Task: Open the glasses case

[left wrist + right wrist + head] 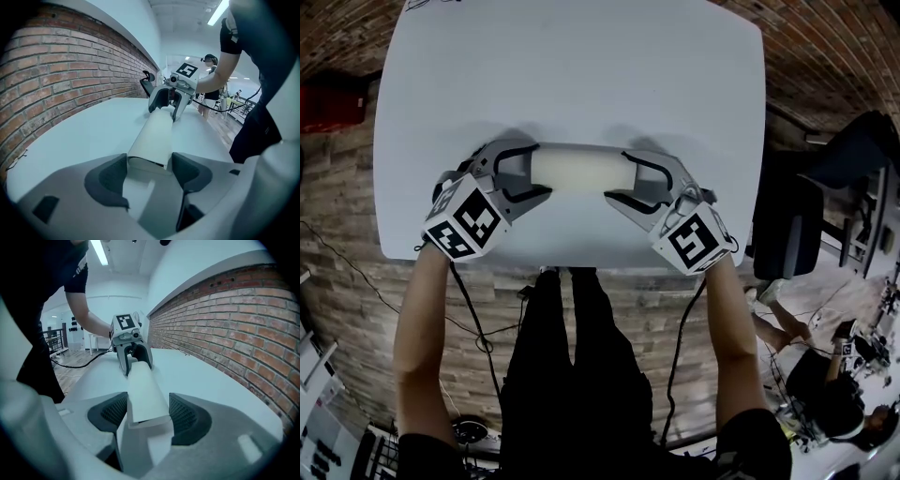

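The case (578,171) lay flat on the white worktop (572,75), near its front edge, with its long axis running left to right across the person's body. The left gripper (534,173) stood at its left end and the right gripper (621,178) at its right end, so each hand was equally near and the two faced each other along the case's length.

In the left gripper view the near end of the case (152,136) sat between the jaws, both dark pads against its sides; the jaws looked clamped on it. In the right gripper view the other end (143,390) was held the same way, pads pressed to either side.

A seam showed across that end, under the lid. The case looked closed, or nearly so. I judged that the opening move would turn on this seam: one gripper would need to steady the base while the other worked the lid up along the long edge.

The case was plain, with no brand or writing visible. The marker cubes (467,223) carried only black-and-white square patterns.
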Available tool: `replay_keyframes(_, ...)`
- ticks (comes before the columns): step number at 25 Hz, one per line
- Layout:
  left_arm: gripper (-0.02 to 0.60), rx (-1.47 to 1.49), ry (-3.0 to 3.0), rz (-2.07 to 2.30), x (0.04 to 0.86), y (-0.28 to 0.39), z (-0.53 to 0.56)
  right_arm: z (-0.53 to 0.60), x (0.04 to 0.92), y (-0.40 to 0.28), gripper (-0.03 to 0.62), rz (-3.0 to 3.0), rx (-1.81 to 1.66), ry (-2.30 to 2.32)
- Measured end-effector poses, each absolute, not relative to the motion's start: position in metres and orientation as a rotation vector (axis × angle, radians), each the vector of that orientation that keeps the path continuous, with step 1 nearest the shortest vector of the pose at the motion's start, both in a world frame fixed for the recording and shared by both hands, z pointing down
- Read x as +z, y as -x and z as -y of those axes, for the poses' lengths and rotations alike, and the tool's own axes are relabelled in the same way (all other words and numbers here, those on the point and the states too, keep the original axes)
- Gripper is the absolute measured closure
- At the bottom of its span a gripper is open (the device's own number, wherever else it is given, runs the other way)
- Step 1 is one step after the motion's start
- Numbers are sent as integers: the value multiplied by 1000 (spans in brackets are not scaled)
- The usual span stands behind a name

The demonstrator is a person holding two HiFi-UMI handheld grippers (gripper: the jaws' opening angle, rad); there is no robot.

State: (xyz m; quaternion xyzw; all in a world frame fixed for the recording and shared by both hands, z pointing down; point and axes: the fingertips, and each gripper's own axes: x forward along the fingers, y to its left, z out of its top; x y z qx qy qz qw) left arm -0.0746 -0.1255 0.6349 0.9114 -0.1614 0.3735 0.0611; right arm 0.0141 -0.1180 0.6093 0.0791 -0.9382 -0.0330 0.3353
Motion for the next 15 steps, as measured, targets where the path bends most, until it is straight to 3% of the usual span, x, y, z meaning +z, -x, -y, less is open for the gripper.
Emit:
replay_keyframes(8, 282, 1102, -2782, 519, 633, 75, 124, 120, 605, -14, 318, 2493, -31, -173)
replay_keyframes(15, 281, 876, -2787, 577, 620, 76, 129, 126, 600, -12, 319, 2558, 33, -166)
